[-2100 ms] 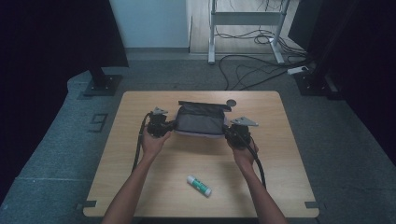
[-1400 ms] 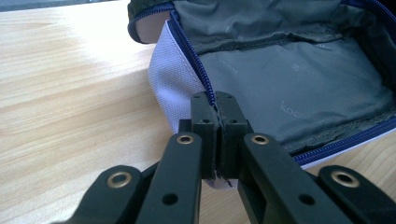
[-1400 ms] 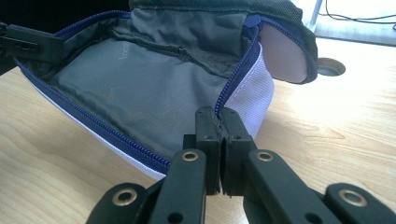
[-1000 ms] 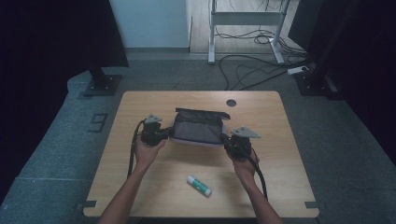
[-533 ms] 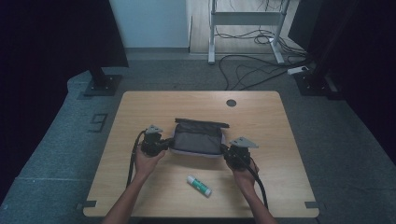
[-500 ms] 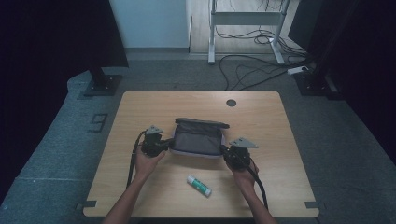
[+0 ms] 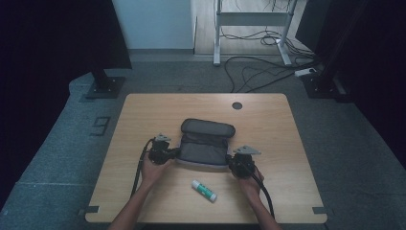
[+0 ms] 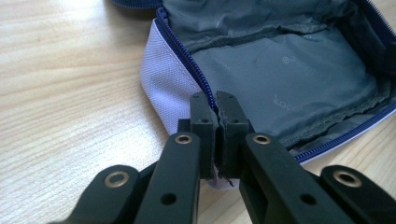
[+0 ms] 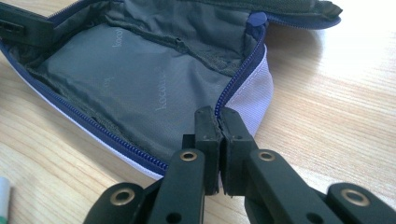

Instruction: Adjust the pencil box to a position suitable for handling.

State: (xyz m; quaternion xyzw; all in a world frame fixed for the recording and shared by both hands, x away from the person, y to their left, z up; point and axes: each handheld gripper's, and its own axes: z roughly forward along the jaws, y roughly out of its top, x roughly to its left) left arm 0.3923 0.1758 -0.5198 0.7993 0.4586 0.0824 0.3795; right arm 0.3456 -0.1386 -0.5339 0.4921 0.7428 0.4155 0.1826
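An open zip pouch (image 7: 206,143) with grey lining and a blue zipper lies on the wooden table (image 7: 143,110), its lid flap folded back toward the far side. My left gripper (image 7: 173,154) is shut on the pouch's left rim; in the left gripper view the jaws pinch the zippered edge (image 8: 215,112) of the white outer wall (image 8: 168,88). My right gripper (image 7: 233,164) is shut on the right rim, its pads clamping the zipper edge (image 9: 219,116) beside the white fabric (image 9: 254,98). The grey inside (image 9: 140,79) looks empty. The far jaw of the left gripper (image 9: 21,25) shows across the pouch.
A white and green glue stick (image 7: 204,190) lies on the table in front of the pouch, between the person's forearms; its tip (image 9: 3,196) shows at the left edge of the right gripper view. A round cable hole (image 7: 237,105) sits near the far edge.
Both grippers have come toward the near edge and sunk with the pouch held between them. The pouch now rests lower on the table. The glue stick has stayed put.
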